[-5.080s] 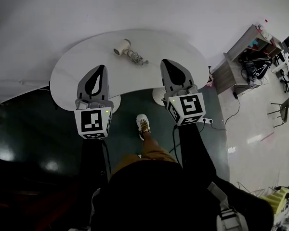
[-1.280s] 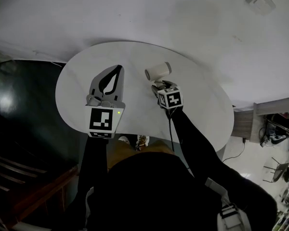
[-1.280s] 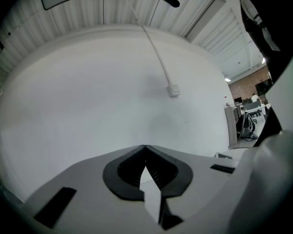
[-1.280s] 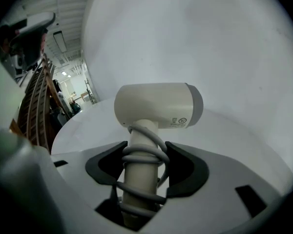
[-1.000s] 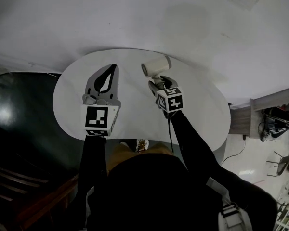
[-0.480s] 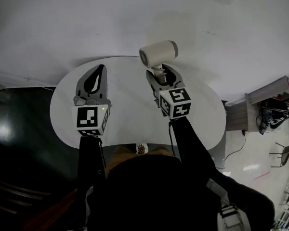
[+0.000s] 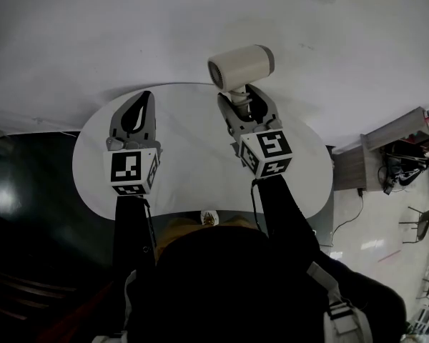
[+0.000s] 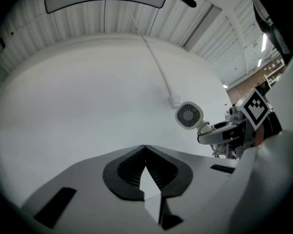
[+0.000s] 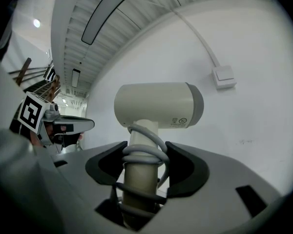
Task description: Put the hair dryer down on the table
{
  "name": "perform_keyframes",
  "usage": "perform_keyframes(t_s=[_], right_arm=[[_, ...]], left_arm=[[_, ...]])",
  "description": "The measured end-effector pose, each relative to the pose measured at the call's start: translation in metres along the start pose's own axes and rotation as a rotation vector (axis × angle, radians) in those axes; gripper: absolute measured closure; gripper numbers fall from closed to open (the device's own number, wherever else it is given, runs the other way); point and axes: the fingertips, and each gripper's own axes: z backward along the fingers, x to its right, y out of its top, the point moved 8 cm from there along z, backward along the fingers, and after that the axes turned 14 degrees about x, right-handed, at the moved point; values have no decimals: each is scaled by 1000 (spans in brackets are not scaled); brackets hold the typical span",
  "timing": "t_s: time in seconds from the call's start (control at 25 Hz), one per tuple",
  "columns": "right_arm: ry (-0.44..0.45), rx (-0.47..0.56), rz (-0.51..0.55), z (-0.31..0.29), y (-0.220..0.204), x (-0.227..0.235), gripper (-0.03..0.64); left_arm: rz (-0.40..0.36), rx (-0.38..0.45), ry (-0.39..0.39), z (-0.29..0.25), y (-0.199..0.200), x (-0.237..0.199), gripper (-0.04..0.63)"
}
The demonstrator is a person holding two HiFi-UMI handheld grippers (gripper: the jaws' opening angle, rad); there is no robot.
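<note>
A cream hair dryer with its grey cord wound round the handle is held up above the white oval table. My right gripper is shut on the handle just below the barrel; in the right gripper view the handle and cord coils fill the gap between the pads, and the barrel lies crosswise above them. My left gripper hovers over the table's left half, shut and empty, its tips meeting. From the left gripper view the dryer's rear grille shows at the right.
The white wall behind carries a small box with a cable running up. A shelf unit with cables stands on the floor at the right. Dark floor lies left of the table. The person's shoe shows below the table's near edge.
My right gripper has raised the hair dryer from just over the tabletop to well above it, barrel now in front of the wall. The left gripper stays shut over the table.
</note>
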Motion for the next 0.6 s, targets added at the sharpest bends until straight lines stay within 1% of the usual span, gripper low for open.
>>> perform_keyframes(t_s=[0.24,0.6], right_arm=[[22,20,-2,3,-2,-1,364],[19,19,5,5,-5,3,364]], left_arm=[[-1,-15,1,-3,-7,2,580],[-13,-20,2,-8,-10,0,580]])
